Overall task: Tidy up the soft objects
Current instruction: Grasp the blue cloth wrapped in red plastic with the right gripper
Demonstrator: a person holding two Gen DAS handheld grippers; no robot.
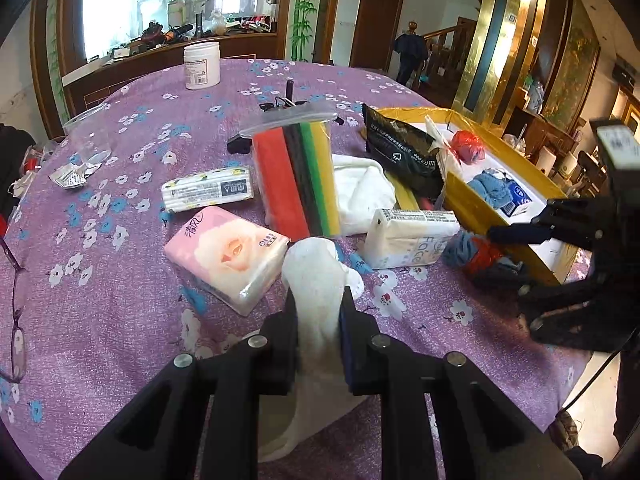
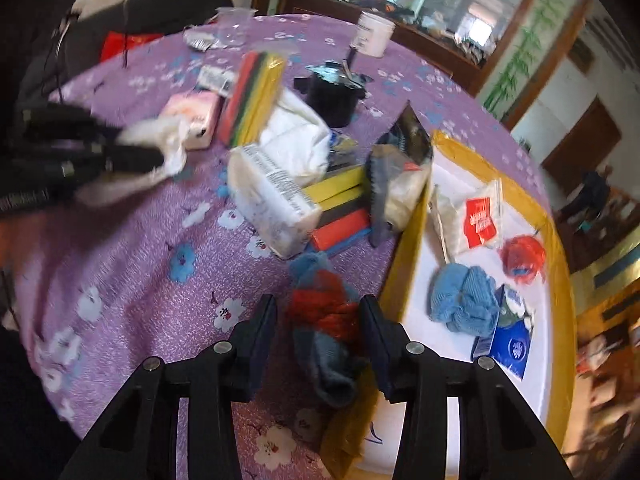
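My left gripper [image 1: 319, 320] is shut on a white sock [image 1: 316, 276] and holds it over the purple flowered tablecloth [image 1: 120, 300]; it also shows in the right wrist view [image 2: 160, 136]. My right gripper [image 2: 319, 332] is open, its fingers on either side of a red and blue sock [image 2: 328, 320] lying beside the yellow box [image 2: 408, 248]. The box holds a blue sock [image 2: 460, 296], a red ball of fabric [image 2: 522, 258] and packets. Tissue packs [image 1: 228, 256] [image 1: 412, 236], a white towel [image 1: 362, 192] and a bag of coloured sponges [image 1: 296, 180] lie on the table.
A white jar [image 1: 202, 65], a clear plastic cup [image 1: 86, 136], a black bag [image 1: 404, 152] and a black holder [image 2: 332, 96] stand on the table. Glasses [image 1: 16, 320] lie at the left edge. My right gripper shows in the left wrist view [image 1: 508, 234].
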